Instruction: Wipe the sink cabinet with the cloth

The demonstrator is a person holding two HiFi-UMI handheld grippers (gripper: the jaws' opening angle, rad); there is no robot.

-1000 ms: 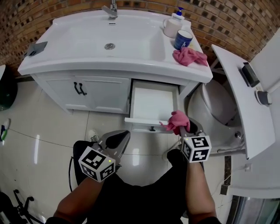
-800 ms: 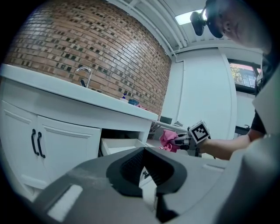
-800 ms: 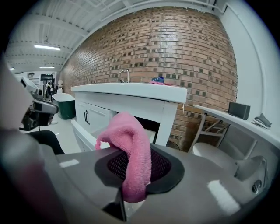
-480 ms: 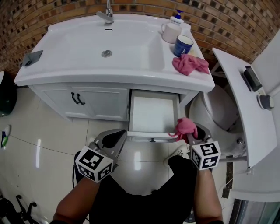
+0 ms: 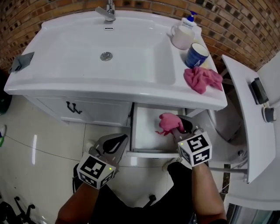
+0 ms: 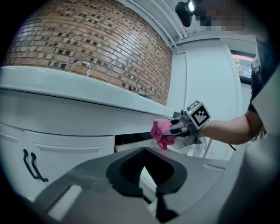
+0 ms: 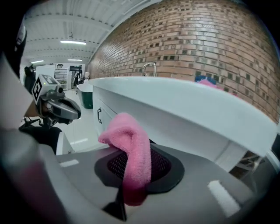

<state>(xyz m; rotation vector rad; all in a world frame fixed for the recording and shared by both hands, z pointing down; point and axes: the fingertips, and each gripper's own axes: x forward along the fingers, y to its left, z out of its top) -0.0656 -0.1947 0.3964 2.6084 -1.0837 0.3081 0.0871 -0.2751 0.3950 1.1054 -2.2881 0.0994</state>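
The white sink cabinet (image 5: 94,109) has its right drawer (image 5: 151,133) pulled open. My right gripper (image 5: 176,127) is shut on a small pink cloth (image 5: 167,122), held over the right side of the open drawer just under the counter edge. In the right gripper view the pink cloth (image 7: 133,151) hangs over the jaws with the counter edge above. My left gripper (image 5: 116,140) hangs shut and empty in front of the drawer's left corner. The left gripper view shows the pink cloth (image 6: 162,133) and the right gripper (image 6: 186,126) below the counter.
A second pink cloth (image 5: 201,78), a blue cup (image 5: 196,54) and a white soap dispenser (image 5: 183,34) sit on the counter's right end. A faucet (image 5: 107,11) stands at the basin's back. Black door handles (image 5: 72,107) are at left. A white toilet lid (image 5: 245,113) is close on the right.
My right gripper has carried the pink cloth from the drawer's front edge forward to over the inside of the open drawer. The left gripper has barely shifted.
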